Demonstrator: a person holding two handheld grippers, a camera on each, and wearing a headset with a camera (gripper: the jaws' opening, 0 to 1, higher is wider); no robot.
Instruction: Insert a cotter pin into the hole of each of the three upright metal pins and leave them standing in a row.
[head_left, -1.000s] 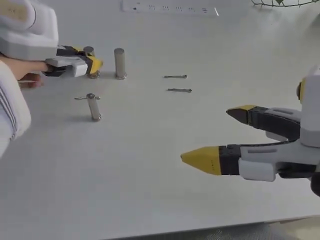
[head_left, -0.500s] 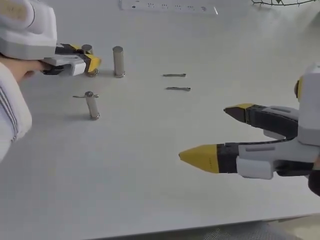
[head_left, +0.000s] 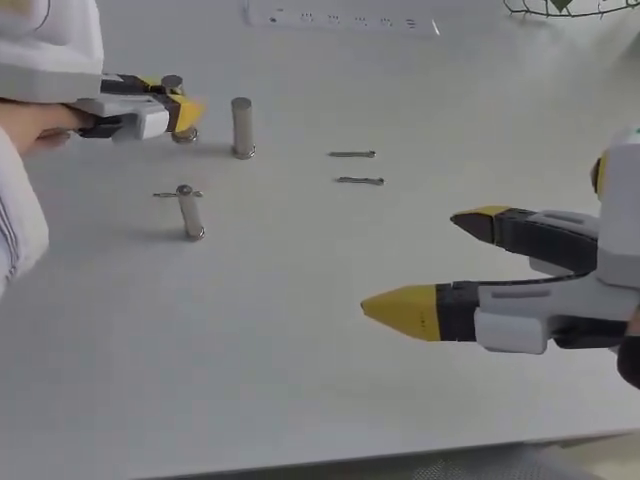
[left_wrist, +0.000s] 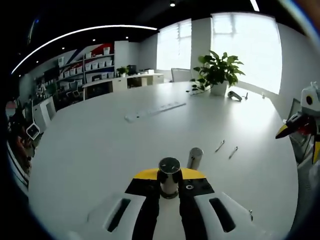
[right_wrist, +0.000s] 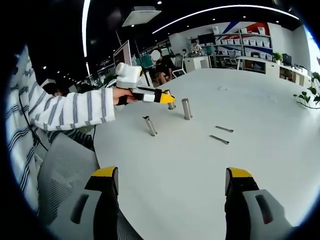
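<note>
My left gripper (head_left: 186, 112) (left_wrist: 170, 176) is shut on an upright metal pin (head_left: 173, 85) (left_wrist: 169, 165) at the table's far left. Just right of it stands a second upright pin (head_left: 241, 126) (left_wrist: 194, 157) with nothing through it. Nearer to me stands a third pin (head_left: 188, 214) with a cotter pin (head_left: 176, 194) crossing its top. Two loose cotter pins (head_left: 351, 154) (head_left: 359, 181) lie flat mid-table. My right gripper (head_left: 426, 266) (right_wrist: 171, 184) hovers open at the lower right, holding nothing, well away from the pins.
The white table (head_left: 300, 330) stretches wide around the parts. A white power strip (head_left: 340, 16) lies at the far edge, and a wire basket rim (head_left: 570, 8) shows at the top right. A striped sleeve (right_wrist: 65, 112) reaches in from the left.
My left gripper and the pin it holds have shifted slightly up the picture, away from me. The other pins, the loose cotter pins and my right gripper have hardly moved.
</note>
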